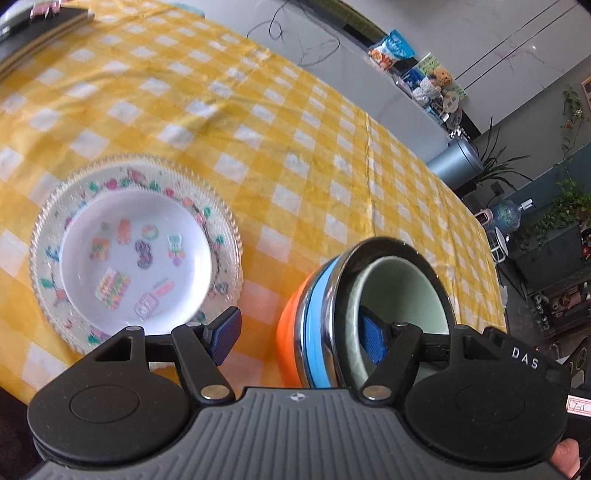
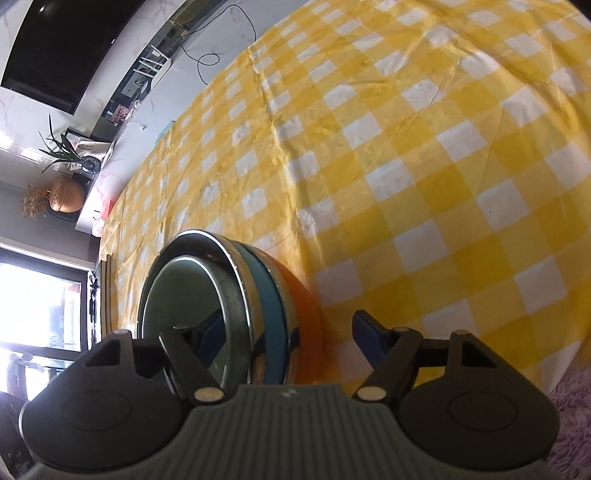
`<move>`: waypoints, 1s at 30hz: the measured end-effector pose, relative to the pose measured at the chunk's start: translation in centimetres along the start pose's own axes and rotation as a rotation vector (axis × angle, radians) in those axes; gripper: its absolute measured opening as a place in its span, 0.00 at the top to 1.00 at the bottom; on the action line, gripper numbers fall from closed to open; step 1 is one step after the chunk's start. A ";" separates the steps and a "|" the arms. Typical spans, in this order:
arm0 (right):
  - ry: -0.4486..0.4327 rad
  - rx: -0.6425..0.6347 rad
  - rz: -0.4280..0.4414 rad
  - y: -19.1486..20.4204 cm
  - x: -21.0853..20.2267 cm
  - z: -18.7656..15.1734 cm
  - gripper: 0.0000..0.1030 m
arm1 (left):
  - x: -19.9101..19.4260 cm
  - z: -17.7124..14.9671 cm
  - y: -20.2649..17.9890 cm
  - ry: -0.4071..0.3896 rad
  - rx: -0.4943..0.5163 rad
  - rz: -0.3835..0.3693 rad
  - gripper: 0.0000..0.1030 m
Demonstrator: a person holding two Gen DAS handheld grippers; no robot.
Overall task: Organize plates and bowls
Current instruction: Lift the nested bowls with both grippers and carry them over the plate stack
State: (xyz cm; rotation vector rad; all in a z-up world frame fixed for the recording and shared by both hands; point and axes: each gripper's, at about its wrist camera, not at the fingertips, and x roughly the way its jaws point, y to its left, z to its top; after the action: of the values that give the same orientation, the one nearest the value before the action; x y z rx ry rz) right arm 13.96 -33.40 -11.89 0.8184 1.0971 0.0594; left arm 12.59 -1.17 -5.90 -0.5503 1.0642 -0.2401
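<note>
A stack of nested bowls [image 1: 317,325] shows an orange bowl at the bottom, a blue one, a shiny metal one and a pale green one innermost. My left gripper [image 1: 299,336] is open and straddles the stack's rim, its right finger inside the green bowl, its left finger outside. The same stack [image 2: 236,306] shows in the right wrist view. My right gripper [image 2: 288,336] is open and straddles the opposite rim, its left finger inside the bowl. A white picture plate [image 1: 136,254] lies on a clear patterned glass plate [image 1: 48,229] to the left.
The table wears a yellow and white checked cloth [image 1: 295,147]. Dark flat mats [image 1: 44,26] lie at the far left corner. A shelf with snack bags [image 1: 395,51], plants and a dark screen [image 2: 66,48] stand beyond the table.
</note>
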 end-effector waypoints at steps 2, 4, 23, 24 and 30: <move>0.006 0.036 0.004 -0.4 0.0 0.1 0.29 | 0.4 -0.1 0.3 0.021 -0.013 -0.020 0.22; 0.017 0.064 0.011 -0.8 0.1 0.2 0.32 | 0.8 -0.1 0.5 0.032 -0.023 -0.023 0.23; 0.036 0.025 0.012 0.3 0.6 -0.2 0.51 | 1.5 -0.4 -0.4 0.082 0.004 -0.054 0.44; 0.035 0.022 0.009 0.4 0.6 -0.2 0.52 | 1.5 -0.4 -0.5 0.082 0.008 -0.050 0.45; 0.024 -0.006 -0.009 0.7 0.6 -0.4 0.54 | 1.5 -0.6 -0.9 0.077 0.019 -0.026 0.46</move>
State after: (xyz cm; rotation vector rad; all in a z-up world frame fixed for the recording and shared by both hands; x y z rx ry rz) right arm 14.23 -32.41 -11.99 0.8090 1.1225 0.0653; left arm 12.86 -2.70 -6.76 -0.5415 1.1291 -0.2954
